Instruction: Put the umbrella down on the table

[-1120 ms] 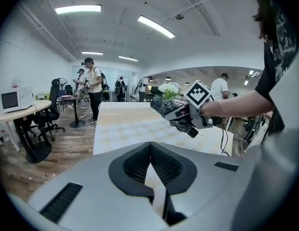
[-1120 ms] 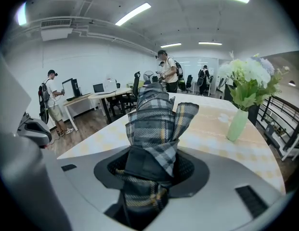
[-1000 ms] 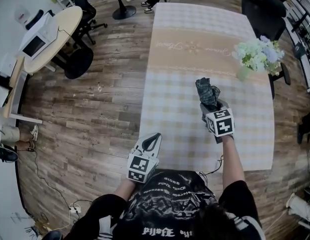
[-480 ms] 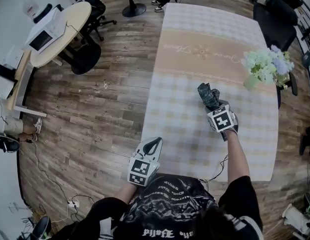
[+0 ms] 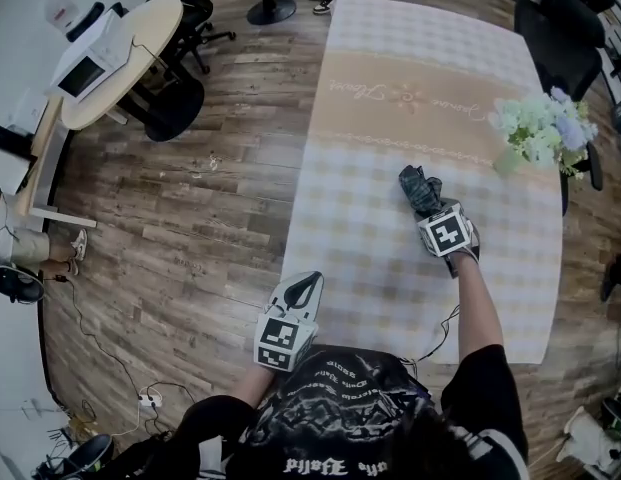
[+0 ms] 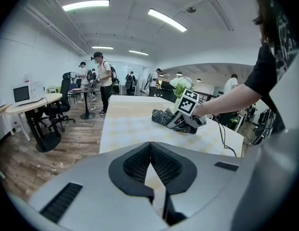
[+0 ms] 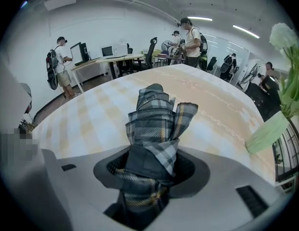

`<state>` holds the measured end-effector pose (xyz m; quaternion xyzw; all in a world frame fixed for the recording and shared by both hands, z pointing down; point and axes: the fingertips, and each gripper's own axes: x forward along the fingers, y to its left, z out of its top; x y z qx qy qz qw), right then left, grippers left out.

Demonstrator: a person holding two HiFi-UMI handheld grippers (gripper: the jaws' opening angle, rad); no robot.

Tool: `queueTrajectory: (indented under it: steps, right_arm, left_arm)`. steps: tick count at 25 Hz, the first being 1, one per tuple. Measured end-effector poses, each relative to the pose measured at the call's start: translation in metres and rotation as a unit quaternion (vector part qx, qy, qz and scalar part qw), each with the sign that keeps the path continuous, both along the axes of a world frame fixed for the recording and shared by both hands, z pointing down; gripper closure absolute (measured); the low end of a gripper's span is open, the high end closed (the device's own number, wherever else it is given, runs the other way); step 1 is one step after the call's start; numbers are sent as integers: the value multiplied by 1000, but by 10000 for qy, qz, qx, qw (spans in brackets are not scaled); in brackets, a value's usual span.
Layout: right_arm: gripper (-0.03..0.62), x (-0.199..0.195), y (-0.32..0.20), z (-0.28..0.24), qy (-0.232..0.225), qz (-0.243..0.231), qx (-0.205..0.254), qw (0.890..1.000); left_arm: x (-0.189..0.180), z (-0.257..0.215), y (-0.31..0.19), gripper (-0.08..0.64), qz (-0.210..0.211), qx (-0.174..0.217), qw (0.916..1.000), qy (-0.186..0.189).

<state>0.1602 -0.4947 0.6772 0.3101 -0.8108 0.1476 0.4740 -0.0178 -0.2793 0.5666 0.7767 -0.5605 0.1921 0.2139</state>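
A folded dark plaid umbrella (image 5: 418,188) sits in my right gripper (image 5: 431,214), which is shut on its lower part. In the right gripper view the umbrella (image 7: 156,124) sticks out from between the jaws, with fabric bunched around the pads. From the left gripper view the umbrella (image 6: 163,117) lies low over the checked tablecloth (image 5: 365,243); whether it touches I cannot tell. My left gripper (image 5: 308,284) hangs at the table's near left corner, its pads (image 6: 139,163) meeting at the tip with nothing between them.
A vase of white and pale flowers (image 5: 537,128) stands near the table's right edge, close beyond the umbrella. Left of the table is wooden floor, a round desk (image 5: 110,68) and office chairs. Several people stand at the room's far end (image 6: 102,81).
My right gripper has sunk toward the tablecloth with the umbrella and tipped further down. The left gripper has stayed near the table's corner.
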Motion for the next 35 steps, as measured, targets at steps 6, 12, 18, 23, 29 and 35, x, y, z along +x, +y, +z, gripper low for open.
queueTrajectory:
  steps: [6,12,18,23,29,35]
  right_arm:
    - [379,1,-1,5,-200,48,-105,9997]
    - [358,3,0,6,-382,157,-180,9990]
    - [173,5,7,-8,-683,567,-162,9959]
    - [167,14,11,-25,-757,885,423,9923]
    - [167,15,25,-75,-1120,1101,1054,9820]
    - [169,9,47,-115,-1403,1129,1464,9727]
  left_arm:
    - [2,4,0,540,-44,-25,10000,-17]
    - [2,0,6,540,-83,66,9999,-52]
    - [-9,-6,18,540,-324,127,9994,-6]
    - [-4,-13,25,540,-271,257,9993,53]
    - [-5,-15,36,540,-140,411,9990,137]
    - [3,-19,40,540,118,505,9981,336]
